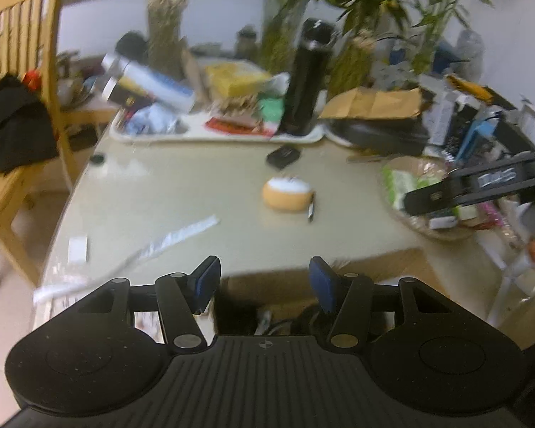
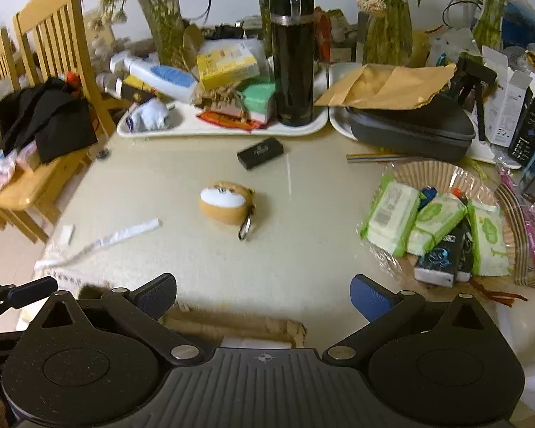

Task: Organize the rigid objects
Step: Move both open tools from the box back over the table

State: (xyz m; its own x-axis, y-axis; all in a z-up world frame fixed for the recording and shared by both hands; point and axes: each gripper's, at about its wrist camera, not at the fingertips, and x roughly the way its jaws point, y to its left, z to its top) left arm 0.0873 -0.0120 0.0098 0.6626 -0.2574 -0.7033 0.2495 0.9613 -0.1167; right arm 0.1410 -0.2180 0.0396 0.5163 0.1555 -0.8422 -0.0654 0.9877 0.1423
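Both grippers, left and right, hover with fingers spread and seemingly empty above tabletop, orange pouch well ahead.

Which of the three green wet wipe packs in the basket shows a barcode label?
The leftmost wet wipe pack, at the basket's left edge. It shows a white barcode label; the other two show only a leaf pattern.

flask: glossy black, metal band | chair: wood | envelope: brown paper | case: matt
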